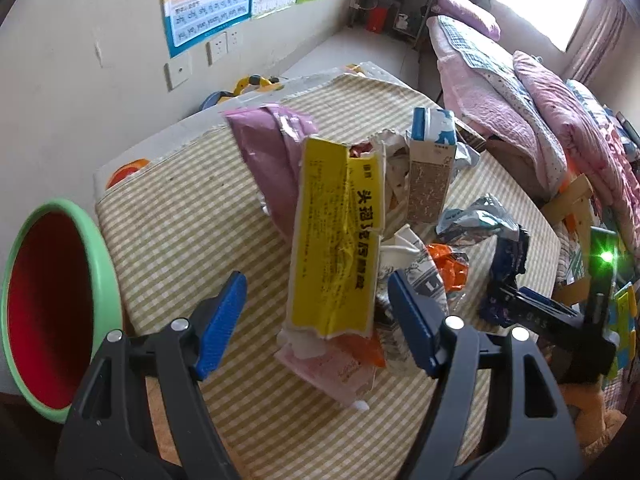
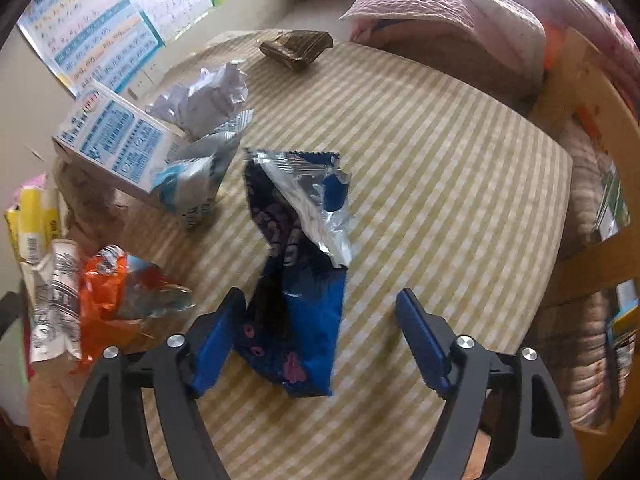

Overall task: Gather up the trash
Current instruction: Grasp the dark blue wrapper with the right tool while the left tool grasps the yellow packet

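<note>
Trash point(image 1: 336, 236) heaped mid-table on striped cloth point(image 2: 440, 152), basin point(image 1: 60, 312) waiting at left edge.
Right gripper point(image 2: 320, 336) spread around blue wrapper point(image 2: 296, 312), not yet pinching; left gripper point(image 1: 316, 320) open, empty, poised over yellow packet.

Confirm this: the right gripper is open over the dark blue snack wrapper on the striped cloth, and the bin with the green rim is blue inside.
One detail is off. The bin with the green rim is red inside, not blue, as the left wrist view shows. The rest holds: the right gripper is open over the dark blue snack wrapper on the striped cloth.
</note>
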Demonstrator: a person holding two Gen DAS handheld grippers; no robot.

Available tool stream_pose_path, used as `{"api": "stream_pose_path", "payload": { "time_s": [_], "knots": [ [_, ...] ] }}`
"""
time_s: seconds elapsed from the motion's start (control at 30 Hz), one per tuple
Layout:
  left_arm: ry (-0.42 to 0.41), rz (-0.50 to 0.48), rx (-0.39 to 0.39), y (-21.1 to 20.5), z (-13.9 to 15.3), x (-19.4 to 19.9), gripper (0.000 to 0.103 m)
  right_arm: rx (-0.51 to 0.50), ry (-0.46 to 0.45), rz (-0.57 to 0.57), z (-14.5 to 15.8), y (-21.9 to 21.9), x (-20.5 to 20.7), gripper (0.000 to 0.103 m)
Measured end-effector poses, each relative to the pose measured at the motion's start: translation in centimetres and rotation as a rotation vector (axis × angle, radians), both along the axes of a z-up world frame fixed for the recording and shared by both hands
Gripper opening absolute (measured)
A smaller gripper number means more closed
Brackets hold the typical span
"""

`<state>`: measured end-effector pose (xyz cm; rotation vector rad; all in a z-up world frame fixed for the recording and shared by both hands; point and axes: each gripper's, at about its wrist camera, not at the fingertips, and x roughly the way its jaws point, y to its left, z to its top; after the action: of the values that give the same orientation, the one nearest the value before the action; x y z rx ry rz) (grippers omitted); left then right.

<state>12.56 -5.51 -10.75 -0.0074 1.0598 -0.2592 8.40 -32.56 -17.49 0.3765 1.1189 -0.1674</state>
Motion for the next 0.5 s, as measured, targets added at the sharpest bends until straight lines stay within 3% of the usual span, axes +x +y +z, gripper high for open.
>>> {"api": "stream_pose_path", "payload": {
  "time_s": [0.13,0.2,0.3,0.4,0.47,0.5],
  "knots": [
    [0.013,0.002,0.009,-0.6,-0.8,1.4,0.07,0.082,-0.023,0.003,0.3,0.0,-1.2,0.056],
    [0.012,0.011,0.032,-0.9,-1.2,2.0,0.07,0.099,-0.02,0.002,0.4,0.0,-1.7,0.039],
    [0.04,0.02,0.05,-1.2,-2.1,2.9,0.07,0.127,-0.03,0.015,0.8,0.7,-2.2,0.022],
    [0.067,0.021,0.08,-1.5,-2.8,3.3,0.07,0.139,-0.032,0.015,0.8,0.9,-2.7,0.02],
    [0.075,0.029,0.059,-1.1,-2.5,3.0,0.07,0.158,-0.046,-0.013,1.3,0.4,-2.9,0.025],
    [0.071,0.033,0.042,-0.8,-2.1,2.8,0.07,0.175,-0.067,-0.044,1.8,0.0,-3.3,0.038]
  ]
}}
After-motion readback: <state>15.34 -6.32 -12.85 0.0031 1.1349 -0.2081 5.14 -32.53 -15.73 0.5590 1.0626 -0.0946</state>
